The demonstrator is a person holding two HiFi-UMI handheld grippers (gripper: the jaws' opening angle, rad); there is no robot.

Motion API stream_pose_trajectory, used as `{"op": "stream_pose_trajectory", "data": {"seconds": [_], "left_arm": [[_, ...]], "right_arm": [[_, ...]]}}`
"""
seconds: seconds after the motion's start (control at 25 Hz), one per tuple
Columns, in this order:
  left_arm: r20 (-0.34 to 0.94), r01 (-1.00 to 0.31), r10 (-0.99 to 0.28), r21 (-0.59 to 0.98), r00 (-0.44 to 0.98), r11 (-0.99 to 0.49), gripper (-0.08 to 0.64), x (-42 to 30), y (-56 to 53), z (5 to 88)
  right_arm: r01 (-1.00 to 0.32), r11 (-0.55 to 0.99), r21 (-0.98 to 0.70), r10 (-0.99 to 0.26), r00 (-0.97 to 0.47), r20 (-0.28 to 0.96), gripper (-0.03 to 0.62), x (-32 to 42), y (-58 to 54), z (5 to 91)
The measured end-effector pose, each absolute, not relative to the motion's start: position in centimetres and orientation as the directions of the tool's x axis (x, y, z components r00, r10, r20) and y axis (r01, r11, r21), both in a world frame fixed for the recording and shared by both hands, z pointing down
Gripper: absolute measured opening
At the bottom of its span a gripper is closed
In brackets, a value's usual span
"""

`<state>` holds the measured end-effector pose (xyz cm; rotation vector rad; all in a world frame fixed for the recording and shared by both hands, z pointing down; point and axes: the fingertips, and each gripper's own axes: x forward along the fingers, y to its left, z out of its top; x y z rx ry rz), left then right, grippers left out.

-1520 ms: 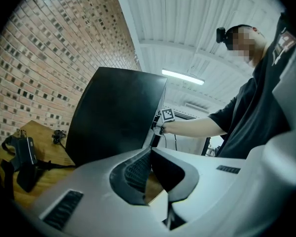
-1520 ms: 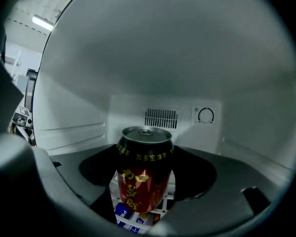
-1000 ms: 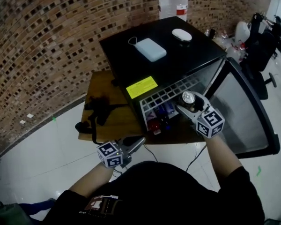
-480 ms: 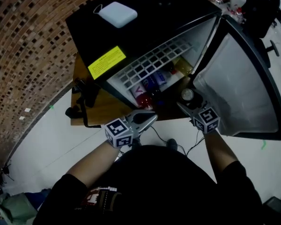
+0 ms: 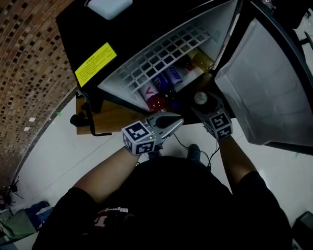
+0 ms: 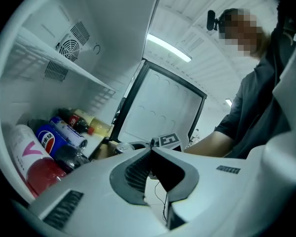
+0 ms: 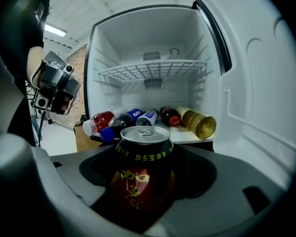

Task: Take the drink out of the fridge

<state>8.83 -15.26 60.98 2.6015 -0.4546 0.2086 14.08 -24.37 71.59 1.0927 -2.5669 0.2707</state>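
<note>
— What do we see on the left?
— Our left gripper [image 5: 176,122], smooth grey plastic, has its ribbed jaws pressed together on nothing, before the black fridge [image 5: 78,35].
— And inside?
— A white wire shelf [image 5: 161,56], with round bottles [image 7: 138,118] lying under it.
— The drink?
— Outside the fridge: our right gripper [image 5: 203,105] clamps the glossy red can [image 7: 144,179], upright, beside the moulded white door [image 5: 266,82].

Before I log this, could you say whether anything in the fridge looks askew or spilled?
The bottles lie on their sides under the shelf rather than upright; I see no spill.
</note>
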Motion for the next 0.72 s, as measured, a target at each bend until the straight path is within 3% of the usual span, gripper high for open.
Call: {"op": "stream_pose_trajectory", "data": {"seconds": [0.36, 0.48, 0.72], "left_arm": [[0.229, -0.351, -0.274, 0.452, 0.934, -0.82, -0.006, 9.4, -16.0, 61.5], [0.222, -0.355, -0.283, 0.45, 0.933, -0.819, -0.006, 9.3, -16.3, 61.3], [0.187, -0.379, -0.33, 0.435, 0.925, -0.817, -0.006, 6.2, -15.9, 59.3]], "right_arm": [[-0.7, 0.714, -0.031, -0.638, -0.667, 0.385, 0.354, 13.4, -23.4, 72.8], [-0.684, 0.728, -0.048, -0.619, -0.686, 0.382, 0.402, 13.5, -23.2, 72.7], [-0.691, 0.722, -0.024, -0.642, -0.684, 0.346, 0.411, 16.3, -21.0, 67.4]]}}
